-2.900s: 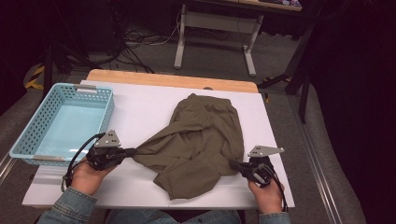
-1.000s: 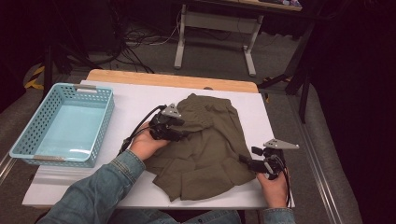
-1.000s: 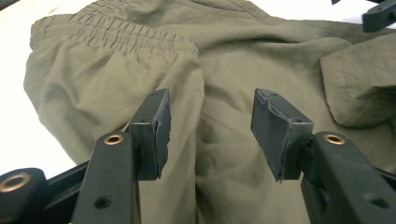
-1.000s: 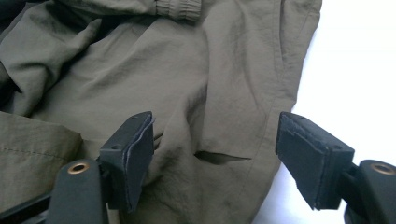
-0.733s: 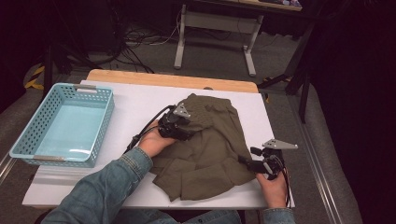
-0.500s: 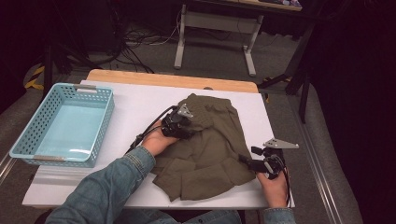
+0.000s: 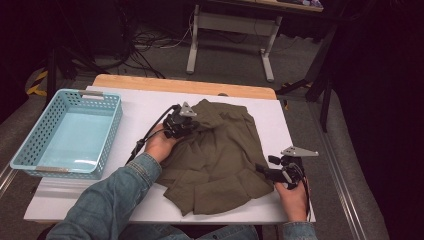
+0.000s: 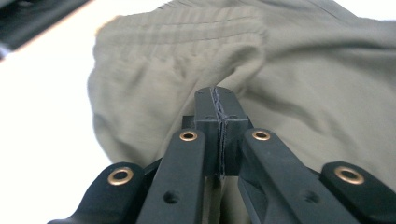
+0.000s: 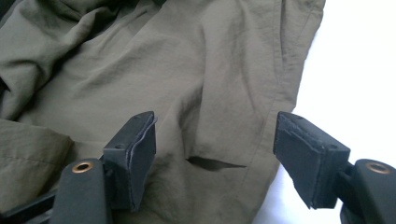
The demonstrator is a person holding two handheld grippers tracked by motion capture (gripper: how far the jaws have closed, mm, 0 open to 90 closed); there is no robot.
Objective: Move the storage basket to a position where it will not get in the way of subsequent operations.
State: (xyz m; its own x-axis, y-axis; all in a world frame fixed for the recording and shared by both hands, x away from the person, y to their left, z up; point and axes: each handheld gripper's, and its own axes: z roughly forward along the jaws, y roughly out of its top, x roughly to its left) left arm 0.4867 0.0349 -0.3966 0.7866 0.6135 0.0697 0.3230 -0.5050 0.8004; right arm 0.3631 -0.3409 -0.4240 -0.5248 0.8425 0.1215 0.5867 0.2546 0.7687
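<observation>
Olive shorts (image 7: 220,150), crumpled soft cloth, lie mid-desk (image 7: 145,105); bare white room at 9 o'clock before the basket (image 7: 65,135). My left claw (image 8: 219,109), jaws just closed, pinches a waistband fold at 11 o'clock. My right claw (image 9: 215,154), spread, rests low at the 4 o'clock hem.

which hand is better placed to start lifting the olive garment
Left. The left gripper has just closed, with its jaws together on a fold at the olive garment's elastic waistband. The right gripper hovers with jaws apart over the cloth's edge, gripping nothing.
</observation>
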